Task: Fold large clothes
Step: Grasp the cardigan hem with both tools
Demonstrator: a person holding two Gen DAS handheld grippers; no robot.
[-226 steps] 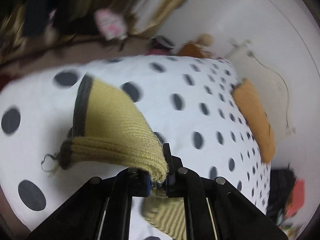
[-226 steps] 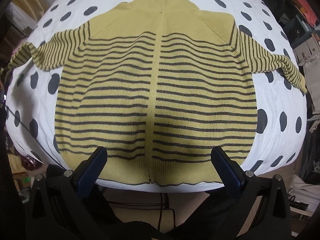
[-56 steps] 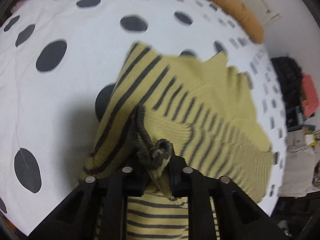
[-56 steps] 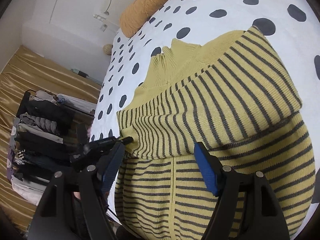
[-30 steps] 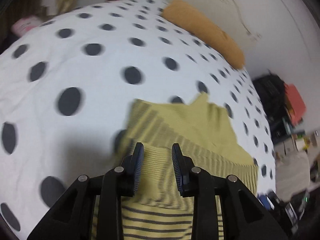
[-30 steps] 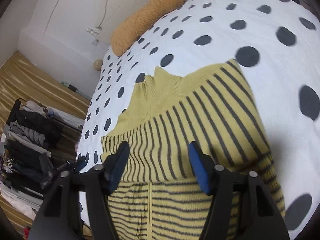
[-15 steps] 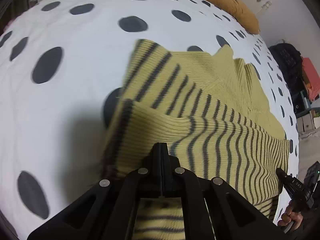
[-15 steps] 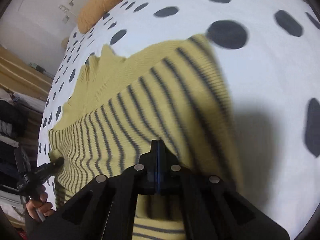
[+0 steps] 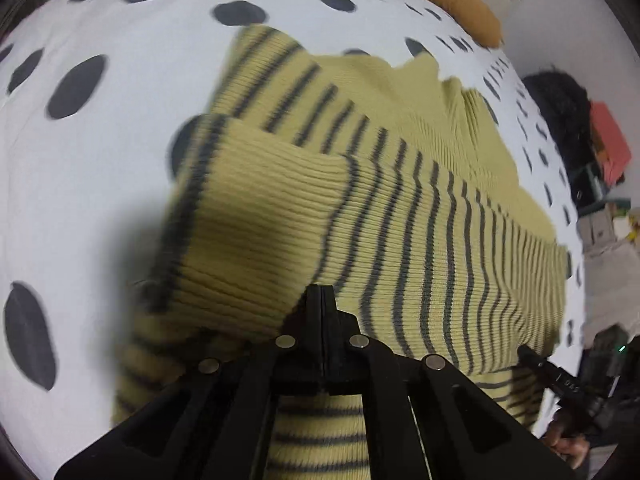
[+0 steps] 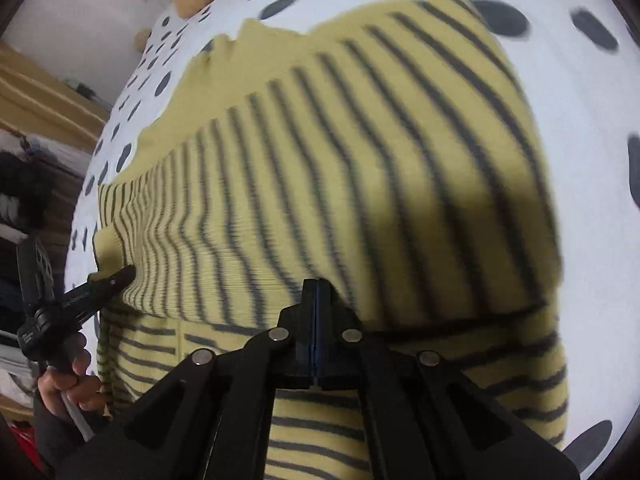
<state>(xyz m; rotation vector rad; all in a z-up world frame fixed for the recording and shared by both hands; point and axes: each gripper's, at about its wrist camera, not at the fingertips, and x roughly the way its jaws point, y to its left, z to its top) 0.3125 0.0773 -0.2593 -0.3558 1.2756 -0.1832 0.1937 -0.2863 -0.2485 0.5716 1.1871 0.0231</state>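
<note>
Sleeves lie folded across the sweater (image 9: 420, 216) on the bed (image 9: 100, 40); body fold remains. Both grippers, left (image 9: 321, 296) and right (image 10: 316, 290), have fingers pressed together, empty.

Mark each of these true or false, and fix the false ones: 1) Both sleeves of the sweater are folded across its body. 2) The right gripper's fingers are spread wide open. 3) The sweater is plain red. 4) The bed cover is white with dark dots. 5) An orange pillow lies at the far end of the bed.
1) True: the sweater has both striped sleeves lying across its front.
2) False: the right gripper has its fingers closed together, with nothing between them; so does the left gripper.
3) False: it is yellow with dark stripes.
4) True: the bed cover is white with dark dots.
5) True: the orange pillow lies beyond the collar.
</note>
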